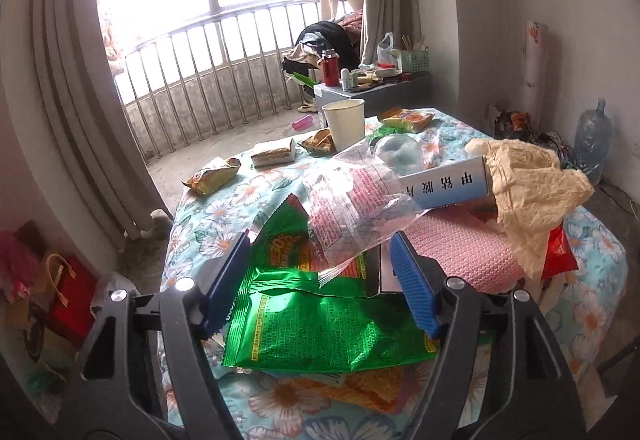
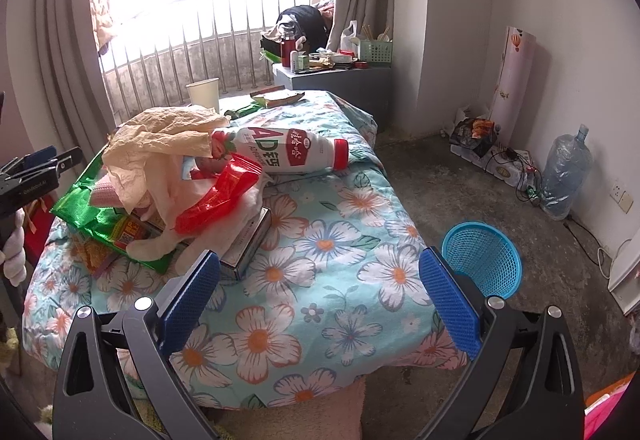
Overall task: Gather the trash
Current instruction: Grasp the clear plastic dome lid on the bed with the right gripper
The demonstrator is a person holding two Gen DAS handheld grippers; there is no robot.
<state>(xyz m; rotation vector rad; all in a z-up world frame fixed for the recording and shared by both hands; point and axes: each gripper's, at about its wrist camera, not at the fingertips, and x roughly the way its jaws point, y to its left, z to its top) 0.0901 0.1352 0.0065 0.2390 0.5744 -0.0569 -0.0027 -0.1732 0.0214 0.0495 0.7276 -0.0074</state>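
**Both grippers open at the trash pile**

My left gripper point(image 1: 320, 280) stands partly open, its blue pads either side of a green wrapper point(image 1: 328, 324) but not pressing it. A clear bag point(image 1: 352, 203) lies over the wrapper, with a crumpled paper point(image 1: 532, 191) beyond. My right gripper point(image 2: 320, 292) is wide open and empty above the floral cloth point(image 2: 320, 240). The pile sits to its left, a white bottle point(image 2: 288, 151) lying on its side there. A blue basket point(image 2: 484, 260) stands on the floor to the right.

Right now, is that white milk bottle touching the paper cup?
Apart. The right wrist view shows the milk bottle lying well in front of the paper cup, flowered cloth between them.
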